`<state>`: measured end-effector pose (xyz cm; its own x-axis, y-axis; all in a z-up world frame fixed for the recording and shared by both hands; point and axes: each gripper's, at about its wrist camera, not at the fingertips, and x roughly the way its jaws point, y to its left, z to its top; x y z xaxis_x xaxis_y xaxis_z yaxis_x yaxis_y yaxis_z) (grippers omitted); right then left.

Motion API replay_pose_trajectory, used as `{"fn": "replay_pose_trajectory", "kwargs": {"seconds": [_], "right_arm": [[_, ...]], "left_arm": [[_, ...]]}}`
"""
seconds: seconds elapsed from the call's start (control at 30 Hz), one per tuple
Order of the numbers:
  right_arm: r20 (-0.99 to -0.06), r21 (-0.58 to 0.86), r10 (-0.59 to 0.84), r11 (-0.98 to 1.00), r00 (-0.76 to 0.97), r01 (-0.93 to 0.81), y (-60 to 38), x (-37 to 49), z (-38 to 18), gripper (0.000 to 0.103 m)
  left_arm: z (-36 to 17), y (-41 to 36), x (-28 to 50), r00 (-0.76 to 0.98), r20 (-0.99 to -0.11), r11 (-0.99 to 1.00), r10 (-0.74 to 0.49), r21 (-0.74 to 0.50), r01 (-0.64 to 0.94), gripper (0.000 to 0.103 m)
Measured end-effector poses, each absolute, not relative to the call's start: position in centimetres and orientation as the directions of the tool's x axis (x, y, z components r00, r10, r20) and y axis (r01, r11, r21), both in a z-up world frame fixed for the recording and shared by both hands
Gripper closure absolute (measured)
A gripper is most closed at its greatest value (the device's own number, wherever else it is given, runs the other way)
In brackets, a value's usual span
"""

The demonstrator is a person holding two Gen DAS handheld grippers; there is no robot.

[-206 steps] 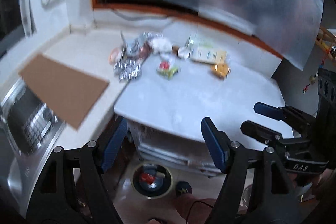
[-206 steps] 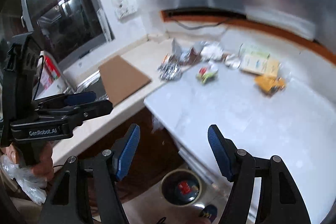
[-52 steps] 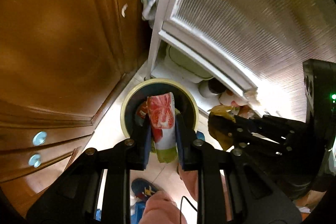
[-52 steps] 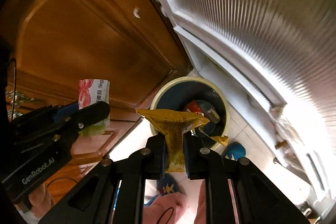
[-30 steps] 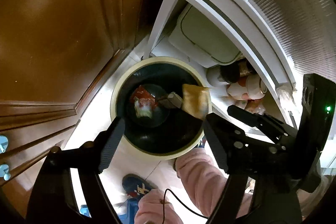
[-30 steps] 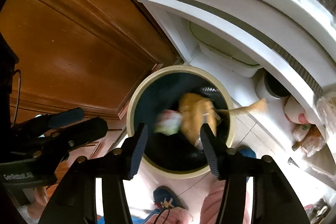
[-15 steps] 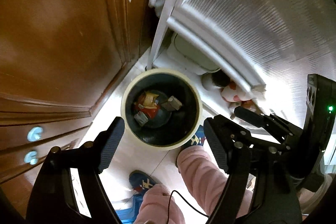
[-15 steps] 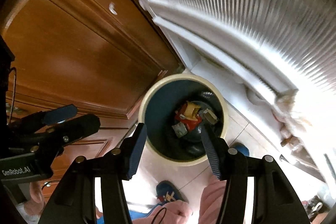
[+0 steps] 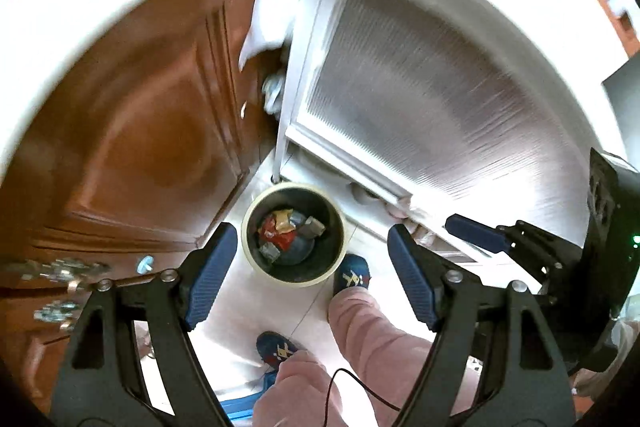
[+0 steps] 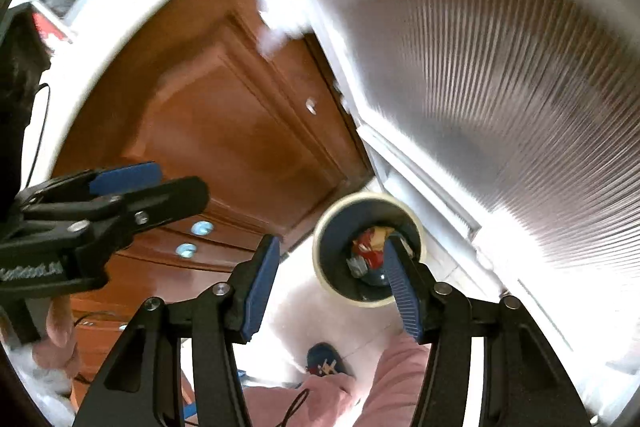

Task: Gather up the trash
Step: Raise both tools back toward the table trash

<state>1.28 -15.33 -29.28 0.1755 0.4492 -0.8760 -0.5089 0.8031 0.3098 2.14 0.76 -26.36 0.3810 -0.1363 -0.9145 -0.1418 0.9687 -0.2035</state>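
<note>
Both grippers are seen spread wide and empty: left gripper (image 9: pixel 308 275), right gripper (image 10: pixel 332 283). Trash (image 9: pixel 282 227) is found inside the bin (image 9: pixel 256 259) on the floor, beside a wooden cabinet (image 9: pixel 152 131).

Below you: round cream-rimmed trash bin (image 9: pixel 256 259) upright on floor; red and yellow wrappers (image 9: pixel 280 229) heaped inside, dark interior.
</note>
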Motion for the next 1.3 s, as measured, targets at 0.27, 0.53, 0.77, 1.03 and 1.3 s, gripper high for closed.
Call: {"fn": "replay_pose_trajectory", "kwargs": {"seconds": [0.27, 0.53, 0.77, 1.03, 1.3], "right_arm": [[-0.802, 0.287, 0.518, 0.771, 0.298, -0.569, -17.4, 1.9, -16.4, 0.048], [-0.718, 0.269, 0.517, 0.824, 0.466, -0.499, -23.6, 6.7, -7.0, 0.048], [-0.688, 0.228, 0.431, 0.892, 0.584, -0.391, -30.2, 14.4, -3.1, 0.048], [-0.696, 0.271, 0.341, 0.940, 0.631, -0.209, -37.1, 28.7, -3.2, 0.048], [-0.750, 0.254, 0.258, 0.963, 0.608, -0.095, -38.8, 39.6, -8.5, 0.048]], "left_arm": [[-14.9, -0.7, 2.5, 0.479, -0.868, 0.981, -0.129, -0.182, -0.065, 0.027], [-6.6, -3.8, 6.5, 0.562, -0.813, 0.984, -0.152, -0.176, 0.012, 0.027], [-2.1, -8.1, 13.1, 0.608, -0.773, 0.983, -0.181, -0.167, 0.080, 0.027], [-2.3, -13.7, 23.9, 0.614, -0.767, 0.981, -0.187, -0.174, 0.081, 0.027], [-5.1, -17.4, 32.0, 0.599, -0.782, 0.983, -0.175, -0.178, 0.054, 0.027]]}}
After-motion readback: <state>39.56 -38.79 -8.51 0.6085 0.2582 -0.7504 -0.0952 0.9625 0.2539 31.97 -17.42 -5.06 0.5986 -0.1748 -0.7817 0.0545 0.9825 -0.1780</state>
